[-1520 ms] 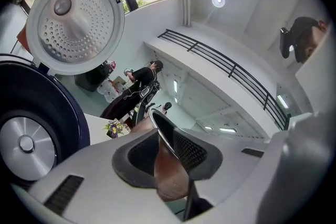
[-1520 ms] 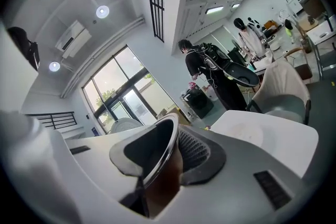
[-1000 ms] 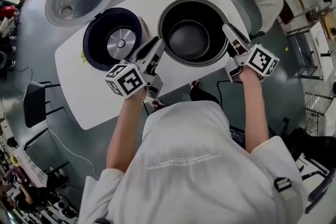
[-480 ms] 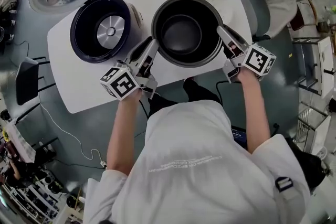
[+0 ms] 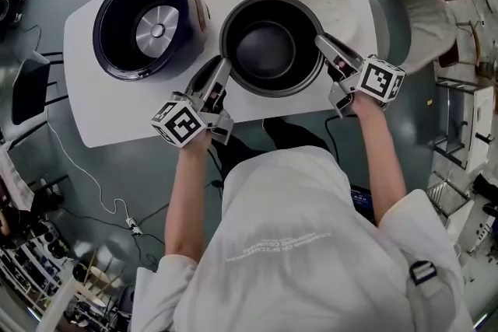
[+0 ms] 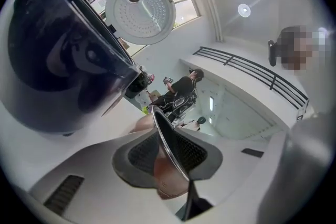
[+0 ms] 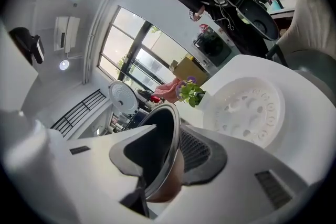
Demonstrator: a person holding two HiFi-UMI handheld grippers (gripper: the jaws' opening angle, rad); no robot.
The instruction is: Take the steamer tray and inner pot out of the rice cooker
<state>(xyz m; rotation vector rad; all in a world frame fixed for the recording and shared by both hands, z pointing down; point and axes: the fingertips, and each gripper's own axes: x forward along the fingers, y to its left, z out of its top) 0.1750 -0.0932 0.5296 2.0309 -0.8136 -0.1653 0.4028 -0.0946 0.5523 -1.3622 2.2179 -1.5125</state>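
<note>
Left tool (image 5: 220, 68) and right tool (image 5: 321, 43) each clamp the rim of one inner pot (image 5: 271, 50), on opposite sides, over the white surface (image 5: 117, 117). One open rice cooker (image 5: 148, 23) stands left of it; one steamer tray (image 5: 336, 2) lies beyond

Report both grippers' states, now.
Left gripper: closed on the inner pot rim.
Right gripper: closed on the same rim, opposite side.
</note>
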